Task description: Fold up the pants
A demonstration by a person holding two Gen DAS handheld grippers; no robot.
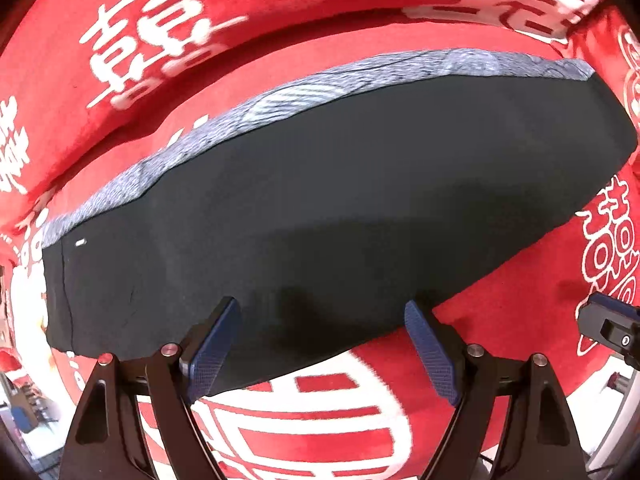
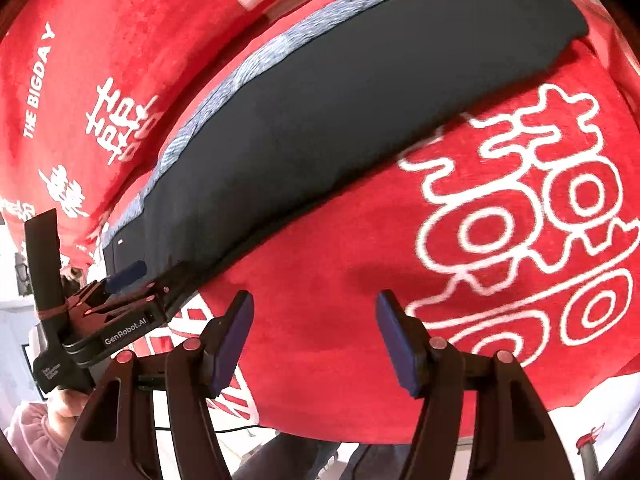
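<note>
Left tongs (image 1: 322, 316): spread, empty, over the near edge of the pants (image 1: 320, 200). Pants folded into a long dark band on the red blanket (image 1: 200, 12) (long axis slanting left-near to right-far). Right tongs (image 2: 314, 312): spread, empty, over bare blanket beside them; left nearer.

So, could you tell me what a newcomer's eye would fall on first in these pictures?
First the bright red cloth with bold white characters, filling both views. Across its middle lies the dark pants, folded long, a grey patterned strip along the far edge. Both grippers, left and right, hover with fingers open and empty.
</note>
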